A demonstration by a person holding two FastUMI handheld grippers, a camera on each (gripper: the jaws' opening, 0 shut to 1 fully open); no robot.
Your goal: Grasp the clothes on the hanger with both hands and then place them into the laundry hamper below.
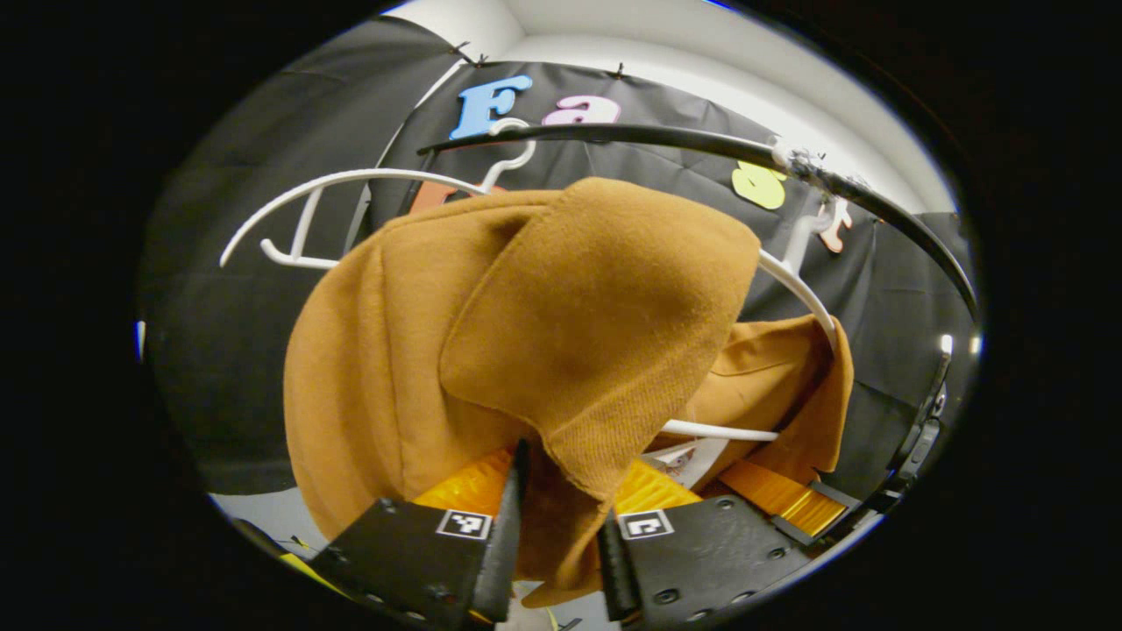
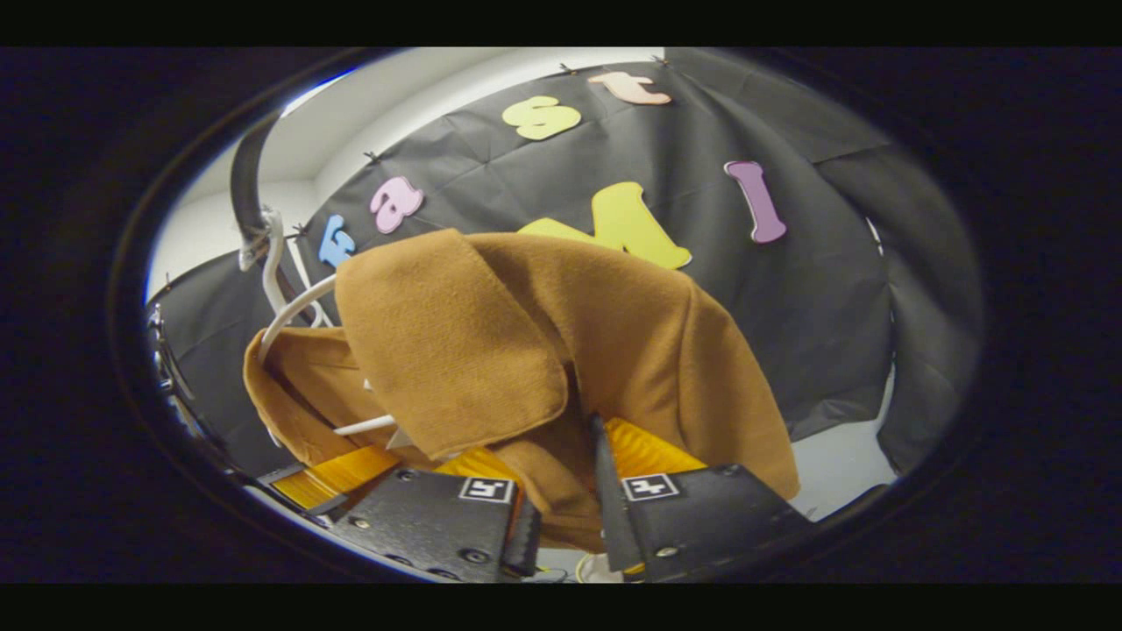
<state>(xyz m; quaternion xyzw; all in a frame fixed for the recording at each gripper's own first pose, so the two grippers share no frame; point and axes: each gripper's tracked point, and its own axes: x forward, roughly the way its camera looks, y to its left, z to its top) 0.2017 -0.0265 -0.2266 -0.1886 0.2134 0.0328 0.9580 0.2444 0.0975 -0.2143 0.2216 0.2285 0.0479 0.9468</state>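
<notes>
Two claws are on the same brown garment, one at each side of it. In the left gripper view your left claw has its fingers nearly together with a fold of the brown cloth hanging down between them, and both fingers press on that fold. In the right gripper view your right claw stands much the same way: its fingers are drawn close on a bunched lower edge of the garment, cloth pinched between them. The garment itself is still draped over a white hanger, whose curved arm and lower bar poke out from under the cloth (the bar shows as a pale rod beneath the collar flap). That hanger hooks on a dark rail running across the top of the left gripper view, and you can see a second white hanger hooked farther along the same rail. In the right gripper view the white hanger and the rail sit at the left edge, above and behind the brown cloth. A large flap of the garment folds over toward each camera.
</notes>
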